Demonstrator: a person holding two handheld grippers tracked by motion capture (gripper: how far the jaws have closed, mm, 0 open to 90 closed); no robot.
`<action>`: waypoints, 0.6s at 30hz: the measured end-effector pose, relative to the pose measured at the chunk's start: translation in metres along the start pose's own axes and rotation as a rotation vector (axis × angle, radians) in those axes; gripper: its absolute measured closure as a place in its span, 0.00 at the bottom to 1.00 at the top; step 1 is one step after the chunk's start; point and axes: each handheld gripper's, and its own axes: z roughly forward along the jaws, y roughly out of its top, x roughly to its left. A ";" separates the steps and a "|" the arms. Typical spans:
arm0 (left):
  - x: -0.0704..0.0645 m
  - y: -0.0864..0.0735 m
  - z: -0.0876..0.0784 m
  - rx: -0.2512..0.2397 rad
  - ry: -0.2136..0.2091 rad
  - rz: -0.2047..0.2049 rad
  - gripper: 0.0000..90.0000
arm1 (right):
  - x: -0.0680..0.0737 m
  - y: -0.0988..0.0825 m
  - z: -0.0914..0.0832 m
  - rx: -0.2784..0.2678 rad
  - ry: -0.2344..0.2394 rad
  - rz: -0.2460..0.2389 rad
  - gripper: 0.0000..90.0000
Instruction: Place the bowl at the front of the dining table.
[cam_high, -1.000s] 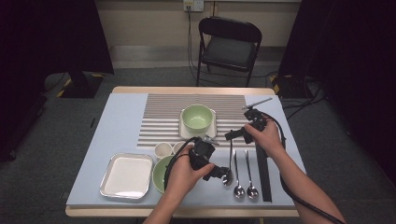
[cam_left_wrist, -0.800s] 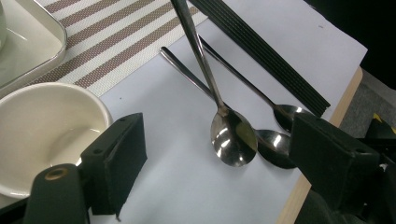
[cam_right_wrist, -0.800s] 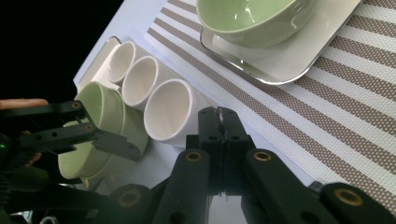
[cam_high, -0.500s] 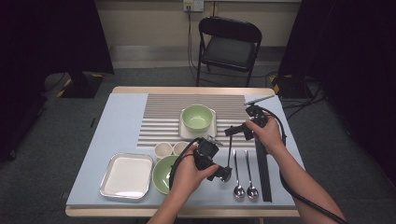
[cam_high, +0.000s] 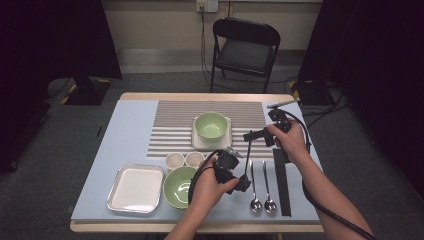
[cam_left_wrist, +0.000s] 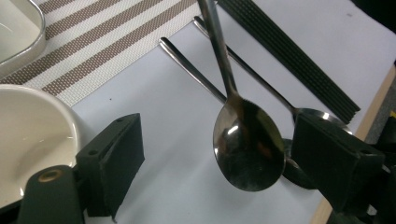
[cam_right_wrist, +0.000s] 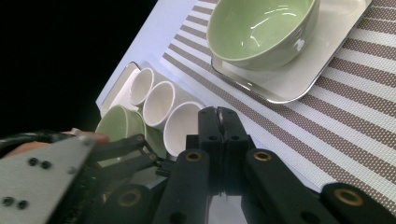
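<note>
Hanging over the bench (cam_high: 125, 130), a steel spoon (cam_left_wrist: 247, 140) is pinched by its handle in the right gripper (cam_high: 257, 136), whose jaws are pressed tight together. Its bowl dangles between the wide-apart jaws of the left gripper (cam_left_wrist: 219, 168), which touch nothing, above two more spoons (cam_high: 262, 202) lying beside black chopsticks (cam_high: 281, 182).

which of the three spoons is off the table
The spoon hanging between the open jaws of the left gripper, held up by the right gripper; two other spoons lie flat beside the black chopsticks.
</note>
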 end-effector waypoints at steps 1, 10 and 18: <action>0.000 0.000 0.001 0.002 -0.002 -0.004 0.19 | 0.000 0.000 -0.001 -0.001 0.000 -0.003 1.00; -0.004 0.001 0.007 -0.007 0.000 -0.007 0.19 | 0.002 0.000 0.002 -0.003 0.000 -0.002 1.00; 0.002 -0.003 0.008 0.022 0.041 -0.016 0.20 | 0.001 -0.001 0.001 -0.011 0.019 0.002 1.00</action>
